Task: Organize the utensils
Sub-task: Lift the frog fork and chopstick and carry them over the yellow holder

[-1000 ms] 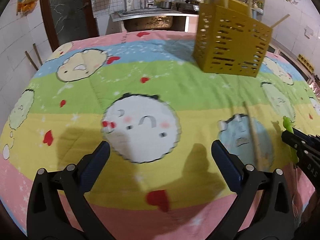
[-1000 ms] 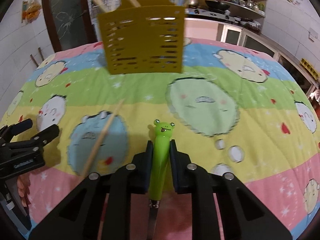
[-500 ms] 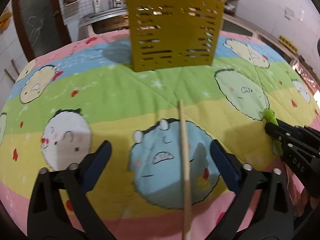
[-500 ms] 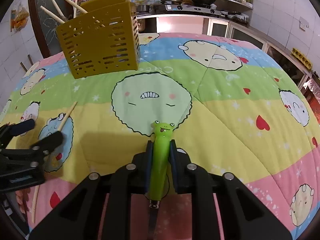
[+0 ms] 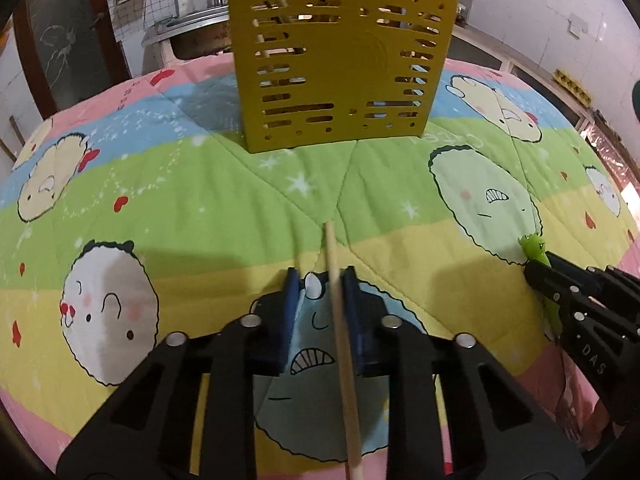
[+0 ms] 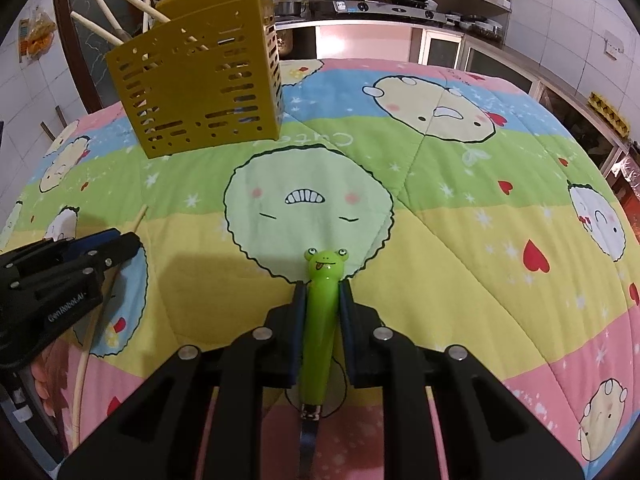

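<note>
Left wrist view: the left gripper [image 5: 319,280], at lower centre, is closing its jaws around a wooden chopstick [image 5: 340,332] that touches only the right pad; the yellow utensil holder [image 5: 340,60] stands at top centre.

Right wrist view: the right gripper [image 6: 322,292] pinches a green frog-handled utensil [image 6: 322,312] at lower centre.

Running off the bottom edge of the left wrist view: near end of the chopstick [image 5: 340,332]. Hiding under the right gripper [image 6: 320,292]: blade end of the frog-handled utensil [image 6: 322,308], kind unclear. Standing half hidden inside the yellow holder [image 6: 200,84]: lower utensil shafts.
</note>
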Demonstrator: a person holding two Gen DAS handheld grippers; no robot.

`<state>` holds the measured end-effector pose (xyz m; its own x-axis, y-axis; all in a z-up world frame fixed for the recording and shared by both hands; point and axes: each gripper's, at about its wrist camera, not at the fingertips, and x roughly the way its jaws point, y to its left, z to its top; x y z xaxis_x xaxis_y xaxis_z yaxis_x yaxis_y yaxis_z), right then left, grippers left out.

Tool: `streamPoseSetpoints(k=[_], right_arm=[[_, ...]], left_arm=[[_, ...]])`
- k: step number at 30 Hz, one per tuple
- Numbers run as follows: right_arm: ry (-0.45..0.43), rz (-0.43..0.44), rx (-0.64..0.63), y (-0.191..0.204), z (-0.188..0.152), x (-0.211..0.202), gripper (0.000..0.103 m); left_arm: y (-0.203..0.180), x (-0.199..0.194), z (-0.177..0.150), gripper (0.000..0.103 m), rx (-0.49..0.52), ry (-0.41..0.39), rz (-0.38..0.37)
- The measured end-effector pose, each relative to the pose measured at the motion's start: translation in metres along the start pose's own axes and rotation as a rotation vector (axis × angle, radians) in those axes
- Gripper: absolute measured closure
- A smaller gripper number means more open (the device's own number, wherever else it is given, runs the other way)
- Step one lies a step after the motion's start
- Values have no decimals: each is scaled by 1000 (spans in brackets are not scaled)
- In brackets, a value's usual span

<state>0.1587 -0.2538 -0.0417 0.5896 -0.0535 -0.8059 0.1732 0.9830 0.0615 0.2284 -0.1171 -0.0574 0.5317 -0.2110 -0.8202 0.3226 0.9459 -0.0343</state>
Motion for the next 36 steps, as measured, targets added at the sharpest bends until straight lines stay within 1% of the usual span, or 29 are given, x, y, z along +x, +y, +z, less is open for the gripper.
streamPoseSetpoints(k=[2,3,6,10,17,19,20,23,27,30,36], right_arm=[[-6,16,9,-1,0,-3,87],[-9,17,10,-1,-1,-5,87],[-40,34,16,-1,-1,-15,87],[-100,53,21,2,0,-32,87],[-228,89,29,8,-1,-65,87],[-278,101,33,9,-4,-75,87],[-317,112,32,9,-6,-82,87],[-392,110,34,11,-12,-97,87],[-445,134,42,10,-21,-110,87],[-484,124,33,11,-30,-119,87],[-544,131,25,12,-42,-136,87]], left_arm=[[0,-2,0,95,8,-8,6],[1,-4,-1,97,15,-16,3],[9,-11,-1,97,-2,-37,3],[25,-32,0,97,-43,-100,-6],[46,-81,-6,97,-103,-240,-7],[49,-96,-10,97,-111,-282,-7],[50,-105,-13,97,-112,-309,-5],[52,-125,-25,97,-115,-372,-5],[48,-144,-40,97,-113,-441,7],[46,-157,-49,97,-110,-491,16],[34,-180,-65,97,-83,-586,32]])
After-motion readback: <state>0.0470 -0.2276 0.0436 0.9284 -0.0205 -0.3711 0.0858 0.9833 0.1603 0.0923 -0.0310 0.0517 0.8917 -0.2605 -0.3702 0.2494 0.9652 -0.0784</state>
